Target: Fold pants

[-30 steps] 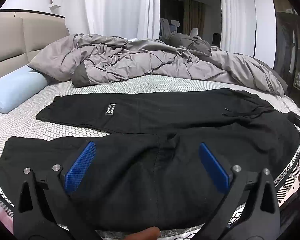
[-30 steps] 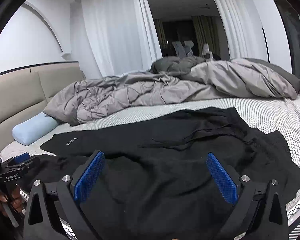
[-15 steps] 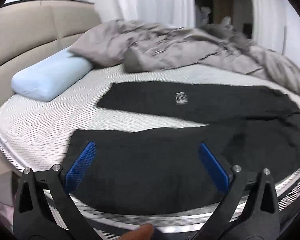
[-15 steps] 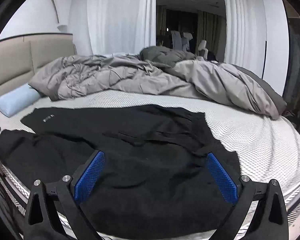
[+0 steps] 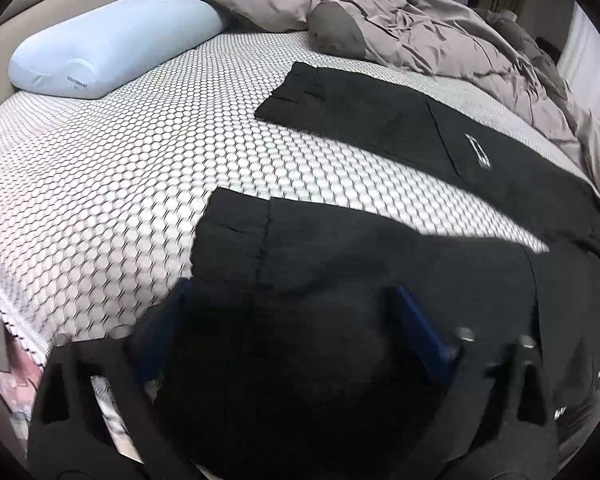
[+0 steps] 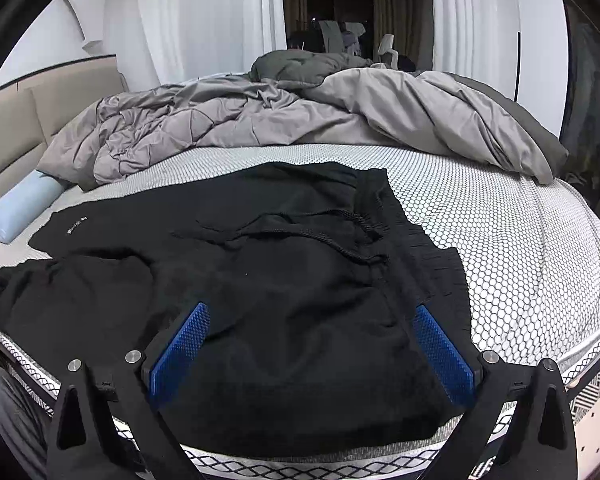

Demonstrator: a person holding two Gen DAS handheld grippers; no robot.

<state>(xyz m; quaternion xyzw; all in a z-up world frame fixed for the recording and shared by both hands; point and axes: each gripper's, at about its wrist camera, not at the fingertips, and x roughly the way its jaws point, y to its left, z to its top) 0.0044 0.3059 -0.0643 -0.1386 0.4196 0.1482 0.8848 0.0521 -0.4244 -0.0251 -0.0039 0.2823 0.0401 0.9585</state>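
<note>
1. Left black two-finger gripper with blue ribbed pads [image 5: 296, 320], blurred, jaws closing over the near leg of the black fabric pants [image 5: 380, 260], close to its gathered cuff; cloth lying between the pads, contact not clear enough to tell.
2. Right black two-finger gripper with blue ribbed pads [image 6: 310, 344] spread wide above the waist end of the pants [image 6: 260, 280], nothing pinched, pads apart from the cloth edge.
3. Pants spread flat on the white honeycomb-patterned mattress [image 5: 100, 200], two legs parted in a narrow V, far leg bearing a small white label, drawstring loose at the waistband.
4. Pale blue bolster pillow [image 5: 112, 48] beyond the cuffs, against the beige padded headboard [image 6: 40, 108].
5. Crumpled grey duvet [image 6: 300, 112] heaped along the far side; white curtains [image 6: 204, 20] behind.
</note>
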